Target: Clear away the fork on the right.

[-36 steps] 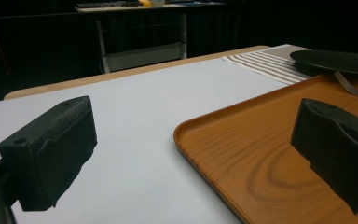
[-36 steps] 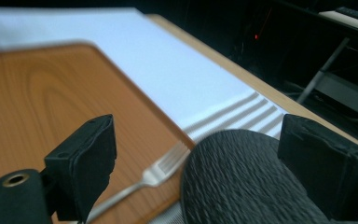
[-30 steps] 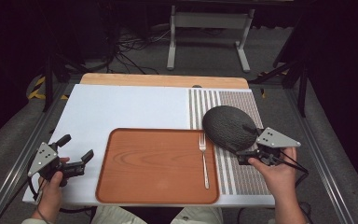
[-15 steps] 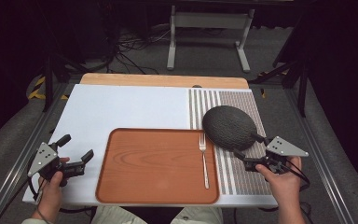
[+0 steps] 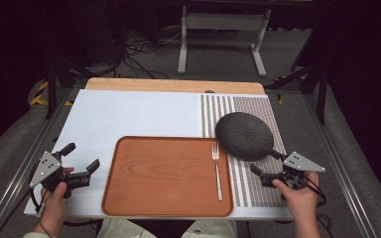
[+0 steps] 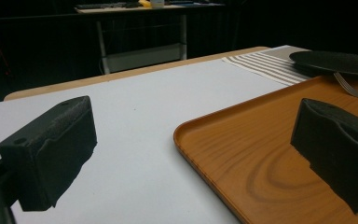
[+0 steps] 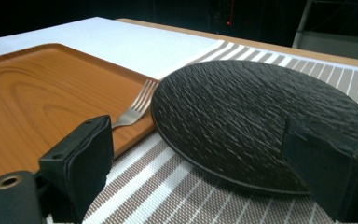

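One dark textured plate (image 5: 244,135) lies on the striped placemat (image 5: 258,188) at the right of the table, and its left edge reaches just over the right rim of the one wooden tray (image 5: 163,173). In the right gripper view the plate (image 7: 265,121) sits low and flat, its ribbed surface filling the space ahead of the jaws. One metal fork (image 5: 217,168) lies along the tray's right side, tines pointing away from the person and close to the plate's edge; in the right gripper view the fork's tines (image 7: 137,105) lie just beside the plate rim, seemingly tucked slightly under it.

The tray rests on one white mat (image 5: 129,116) that covers the left and middle of the table; a strip of the bare wooden tabletop (image 5: 173,85) shows beyond it.

There are two grippers, each held in one hand. The right gripper (image 5: 267,163) hovers near the plate's near right edge, jaws spread wide and holding nothing, one jaw on each side of the plate's near rim in its own view. The left gripper (image 5: 82,159) sits over the white mat just left of the tray, jaws also wide apart and empty; in its own view one jaw lies over the mat and the other over the tray (image 6: 261,154).
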Demonstrator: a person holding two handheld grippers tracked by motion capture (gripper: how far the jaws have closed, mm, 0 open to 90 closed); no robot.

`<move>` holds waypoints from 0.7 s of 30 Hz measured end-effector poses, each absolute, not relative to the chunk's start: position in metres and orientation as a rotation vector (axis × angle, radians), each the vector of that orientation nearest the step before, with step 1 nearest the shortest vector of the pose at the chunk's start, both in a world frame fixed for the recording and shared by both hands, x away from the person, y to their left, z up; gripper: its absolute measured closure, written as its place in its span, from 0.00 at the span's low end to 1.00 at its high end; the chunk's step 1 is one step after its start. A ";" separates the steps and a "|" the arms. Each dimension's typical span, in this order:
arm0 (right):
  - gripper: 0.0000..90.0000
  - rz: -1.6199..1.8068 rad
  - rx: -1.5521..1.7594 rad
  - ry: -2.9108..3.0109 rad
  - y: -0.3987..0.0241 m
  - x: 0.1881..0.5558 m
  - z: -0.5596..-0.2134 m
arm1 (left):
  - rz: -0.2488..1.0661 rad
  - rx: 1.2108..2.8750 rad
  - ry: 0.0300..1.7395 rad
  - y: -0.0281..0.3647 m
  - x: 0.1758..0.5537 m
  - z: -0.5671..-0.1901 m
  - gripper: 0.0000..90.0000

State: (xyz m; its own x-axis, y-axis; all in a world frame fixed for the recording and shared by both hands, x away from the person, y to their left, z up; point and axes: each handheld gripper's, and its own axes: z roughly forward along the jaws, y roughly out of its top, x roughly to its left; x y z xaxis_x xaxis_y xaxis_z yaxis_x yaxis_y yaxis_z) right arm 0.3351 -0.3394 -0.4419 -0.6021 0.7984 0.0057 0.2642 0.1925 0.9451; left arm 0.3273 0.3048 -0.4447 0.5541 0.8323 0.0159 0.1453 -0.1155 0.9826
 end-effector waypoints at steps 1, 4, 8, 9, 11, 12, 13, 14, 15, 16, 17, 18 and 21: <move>0.12 1.412 0.990 1.976 -0.339 0.335 -0.442 | 0.723 1.605 0.846 0.305 0.327 -0.445 0.01; 0.12 1.405 1.008 1.980 -0.342 0.335 -0.446 | 0.721 1.601 0.847 0.305 0.327 -0.445 0.01; 0.11 1.392 1.011 1.990 -0.341 0.335 -0.449 | 0.717 1.601 0.847 0.304 0.328 -0.445 0.01; 0.11 1.386 1.010 1.997 -0.341 0.335 -0.450 | 0.717 1.602 0.847 0.304 0.328 -0.445 0.01; 0.10 1.362 1.013 2.011 -0.340 0.335 -0.451 | 0.713 1.607 0.845 0.304 0.328 -0.446 0.01; 0.10 1.360 1.016 2.014 -0.340 0.335 -0.451 | 0.712 1.607 0.846 0.304 0.329 -0.446 0.01; 0.10 1.362 1.015 2.014 -0.340 0.336 -0.451 | 0.711 1.607 0.846 0.304 0.329 -0.446 0.01; 0.10 1.359 1.011 2.011 -0.340 0.336 -0.451 | 0.711 1.607 0.847 0.305 0.329 -0.446 0.01; 0.10 1.359 1.009 2.009 -0.340 0.336 -0.451 | 0.712 1.604 0.848 0.305 0.329 -0.446 0.01; 0.10 1.358 0.998 2.011 -0.340 0.336 -0.451 | 0.713 1.604 0.847 0.305 0.328 -0.446 0.01; 0.10 1.359 0.991 2.011 -0.340 0.336 -0.451 | 0.712 1.604 0.847 0.305 0.329 -0.446 0.00; 0.10 1.358 0.986 2.009 -0.340 0.336 -0.451 | 0.712 1.604 0.847 0.305 0.329 -0.446 0.00; 0.09 1.363 0.983 2.003 -0.340 0.336 -0.451 | 0.708 1.607 0.848 0.304 0.329 -0.447 0.00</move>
